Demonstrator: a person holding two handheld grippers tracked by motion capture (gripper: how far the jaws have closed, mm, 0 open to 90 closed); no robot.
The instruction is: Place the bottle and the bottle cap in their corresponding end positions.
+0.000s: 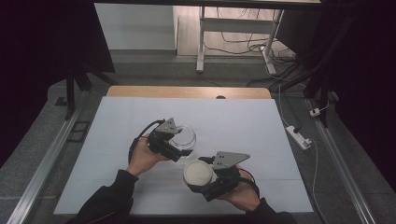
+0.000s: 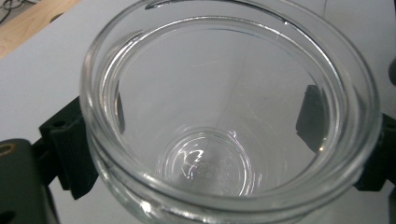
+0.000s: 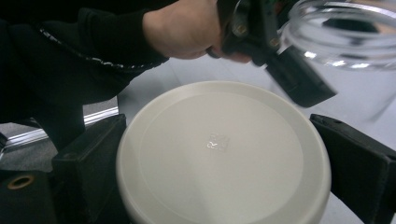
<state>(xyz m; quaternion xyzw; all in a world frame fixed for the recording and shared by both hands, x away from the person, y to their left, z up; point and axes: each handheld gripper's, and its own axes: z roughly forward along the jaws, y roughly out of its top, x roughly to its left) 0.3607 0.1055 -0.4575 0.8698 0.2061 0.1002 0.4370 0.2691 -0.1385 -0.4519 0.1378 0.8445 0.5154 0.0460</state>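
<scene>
The glass jar [image 2: 229, 116] sits open-mouthed near the middle of the surface [image 1: 243, 116], clamped at its sides by the left tongs [image 1: 180, 150]. Just beside it, toward the near edge, the white lid [image 3: 222, 154] is clamped flat between the jaws of the right tongs [image 1: 201, 179].

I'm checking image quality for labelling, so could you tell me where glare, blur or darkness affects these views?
High view: dark surroundings, table evenly lit. Left gripper view: sharp, bright glints on the glass jar rim and base. Right gripper view: white lid crisp, while the left gripper and jar behind are blurred.
</scene>
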